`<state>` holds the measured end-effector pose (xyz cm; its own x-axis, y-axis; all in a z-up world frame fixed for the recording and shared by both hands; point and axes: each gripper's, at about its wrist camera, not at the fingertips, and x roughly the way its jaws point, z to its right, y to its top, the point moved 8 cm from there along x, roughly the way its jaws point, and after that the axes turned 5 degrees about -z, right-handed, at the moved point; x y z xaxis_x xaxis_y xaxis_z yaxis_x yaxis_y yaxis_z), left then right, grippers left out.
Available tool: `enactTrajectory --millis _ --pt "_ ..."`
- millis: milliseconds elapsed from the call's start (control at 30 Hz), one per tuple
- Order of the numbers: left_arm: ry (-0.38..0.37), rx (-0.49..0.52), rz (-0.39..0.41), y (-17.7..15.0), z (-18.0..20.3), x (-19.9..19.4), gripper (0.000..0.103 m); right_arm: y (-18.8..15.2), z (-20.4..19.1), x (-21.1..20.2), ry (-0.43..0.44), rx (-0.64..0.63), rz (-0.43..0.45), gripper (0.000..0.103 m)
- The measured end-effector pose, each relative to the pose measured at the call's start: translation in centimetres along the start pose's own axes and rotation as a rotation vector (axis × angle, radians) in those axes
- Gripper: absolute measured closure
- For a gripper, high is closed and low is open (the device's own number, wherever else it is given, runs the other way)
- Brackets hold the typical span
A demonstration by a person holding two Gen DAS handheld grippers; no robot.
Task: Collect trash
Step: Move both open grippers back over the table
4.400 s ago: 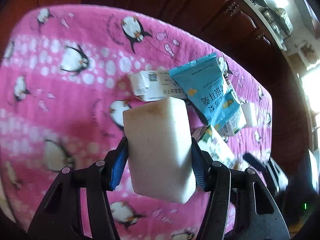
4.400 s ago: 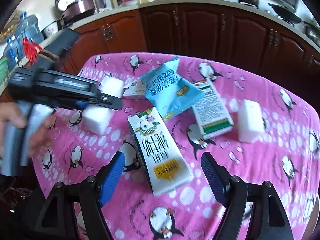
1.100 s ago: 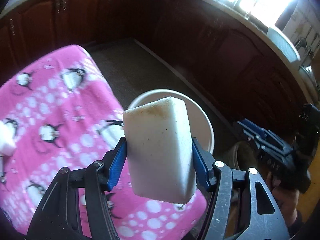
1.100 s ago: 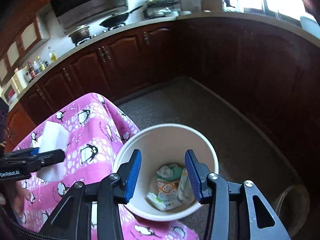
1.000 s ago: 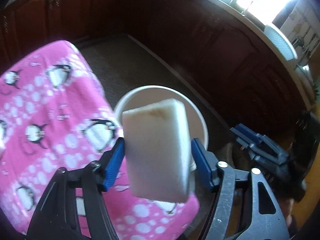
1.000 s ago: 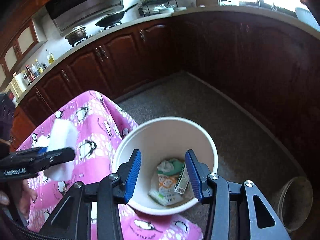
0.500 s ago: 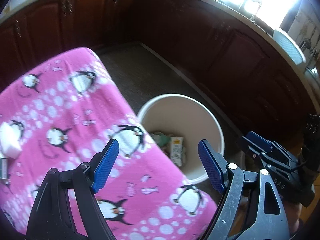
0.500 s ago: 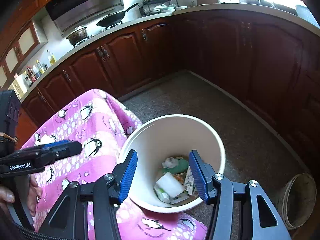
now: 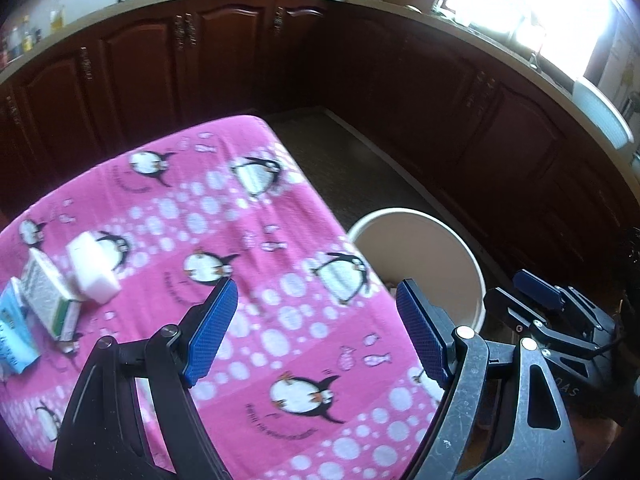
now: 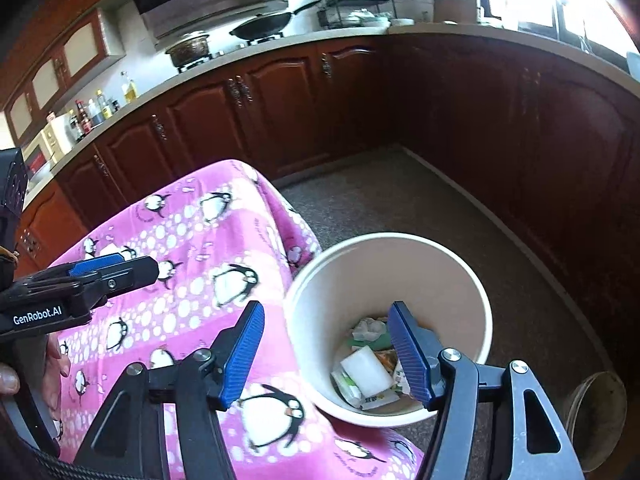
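Table: covered by a pink penguin cloth [image 9: 224, 216] with white dots; its corner hangs over the bin's near side.
Room: kitchen with dark wood cabinets [image 10: 280, 108] under a pale counter, a wok [image 10: 264, 24] and a pot [image 10: 188, 50] on the stove, speckled brown floor [image 10: 400, 200], bright window at upper right.
Bin: cream round bin [image 10: 472, 292] on the floor, just beside the table corner.
Trash in bin: a white sponge [image 10: 366, 372] lies on top of crumpled wrappers and cartons at the bottom.
Trash on table: another white sponge [image 9: 94, 266] touching a green-and-white carton [image 9: 50, 294], with a blue packet [image 9: 12, 332] at the left edge.
Left gripper [image 9: 316, 332]: wide apart, empty, over the cloth near the bin.
Right gripper [image 10: 326, 354]: wide apart, empty, above the bin's near rim.
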<state>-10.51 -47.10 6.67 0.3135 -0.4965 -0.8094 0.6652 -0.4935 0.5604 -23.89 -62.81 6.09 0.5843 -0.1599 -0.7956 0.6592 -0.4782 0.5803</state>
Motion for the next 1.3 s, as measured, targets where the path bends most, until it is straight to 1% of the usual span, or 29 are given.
enactTrajectory --millis 100,167,367,600,833,967,1100,1200,1300 --pt "0.026 -0.026 0.023 -0.3 -1.6 -1.5 0.022 0.3 -1.5 -0.3 0.013 -0.014 0.005 0.04" --pt "0.046 -0.042 0.035 -0.6 -2.6 -2.4 0.022 0.3 -2.6 -0.4 0.018 -0.027 0.008 0.035" --pt "0.091 -0.093 0.069 -1.9 -6.3 -5.3 0.022 0.4 -6.2 -0.8 0.047 -0.072 0.017 0.034" --pt "0.146 -0.165 0.097 -4.2 -11.3 -8.9 0.022 0.3 -11.2 -1.5 0.094 -0.142 0.024 0.031" --pt "0.174 -0.233 0.102 -7.0 -17.1 -12.2 0.022 -0.4 -16.9 -1.8 0.168 -0.226 0.015 0.028" --pt "0.196 -0.264 0.098 -9.1 -21.0 -13.6 0.022 -0.9 -20.1 -0.8 0.216 -0.268 -0.012 0.028" --pt "0.179 -0.335 0.082 -11.2 -25.7 -14.2 0.022 -1.1 -23.0 1.2 0.246 -0.3 -0.056 0.028" --pt "0.18 -0.378 0.074 -12.1 -28.6 -14.4 0.022 -0.8 -25.1 2.9 0.271 -0.315 -0.086 0.028" --pt "0.205 -0.422 0.068 -12.4 -31.9 -14.3 0.022 -0.3 -27.3 4.5 0.296 -0.322 -0.118 0.028"
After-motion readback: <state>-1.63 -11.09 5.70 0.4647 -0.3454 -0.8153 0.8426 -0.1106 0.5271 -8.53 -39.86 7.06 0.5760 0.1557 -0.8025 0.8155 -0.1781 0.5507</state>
